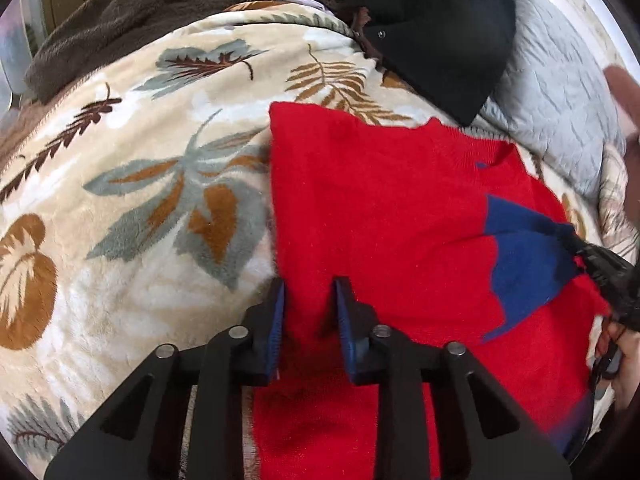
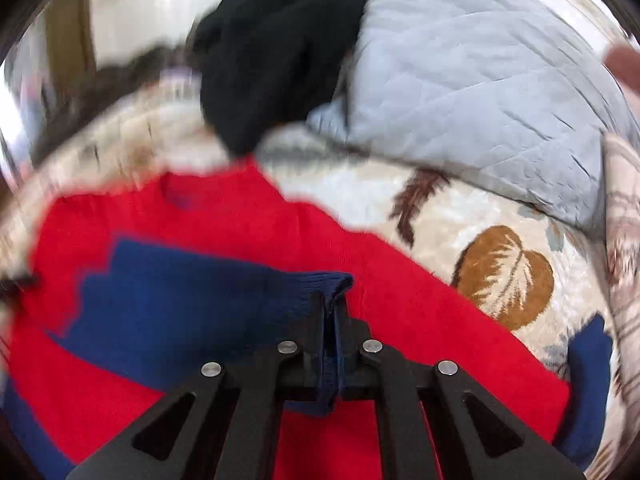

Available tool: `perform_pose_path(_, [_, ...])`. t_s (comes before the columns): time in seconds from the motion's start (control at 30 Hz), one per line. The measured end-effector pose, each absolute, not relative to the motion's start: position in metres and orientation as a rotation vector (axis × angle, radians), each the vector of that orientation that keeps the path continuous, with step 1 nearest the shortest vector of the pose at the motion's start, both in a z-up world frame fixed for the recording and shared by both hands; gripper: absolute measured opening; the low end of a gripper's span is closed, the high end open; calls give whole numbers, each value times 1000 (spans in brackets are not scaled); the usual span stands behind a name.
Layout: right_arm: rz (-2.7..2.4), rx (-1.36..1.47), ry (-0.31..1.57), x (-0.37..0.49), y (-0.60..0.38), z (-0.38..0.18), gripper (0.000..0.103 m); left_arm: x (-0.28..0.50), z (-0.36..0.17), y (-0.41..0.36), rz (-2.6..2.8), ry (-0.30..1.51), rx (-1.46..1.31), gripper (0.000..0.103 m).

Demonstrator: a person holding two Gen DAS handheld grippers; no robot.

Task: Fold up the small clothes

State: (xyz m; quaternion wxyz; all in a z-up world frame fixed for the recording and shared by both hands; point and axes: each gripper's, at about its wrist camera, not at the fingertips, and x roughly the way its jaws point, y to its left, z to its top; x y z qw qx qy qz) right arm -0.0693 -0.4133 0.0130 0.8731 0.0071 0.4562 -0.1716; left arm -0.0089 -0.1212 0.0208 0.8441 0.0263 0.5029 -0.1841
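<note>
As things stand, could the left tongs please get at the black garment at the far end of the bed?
Probably not yet: the left tongs straddle a fold of the red sweater, and the black garment lies well beyond it.

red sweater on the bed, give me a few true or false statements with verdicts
1. The right gripper is shut on the blue cuff. True.
2. The sweater is green. False: it is red with blue parts.
3. The sweater lies on a leaf-print blanket. True.
4. The left gripper hangs over bare blanket, away from the sweater. False: red sweater fabric sits between its fingers.
5. A black garment lies beyond the sweater. True.
</note>
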Motion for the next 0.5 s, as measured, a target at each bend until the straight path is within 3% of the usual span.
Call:
perform_pose_path(0.13, [-355,60,951,-80,-417,10,16,-12,33,-117,-383,1050,55,31])
perform_pose_path(0.23, [-364,156,900,-98,-419,30,37,-19,50,-115,-376,980,63,40])
perform_pose_path(0.47, [-240,170,886,-95,-379,38,37,-13,60,-149,-403,951,125,44])
perform_pose_path(0.5, [-233,160,902,-92,-375,32,37,-10,53,-155,-399,967,155,48])
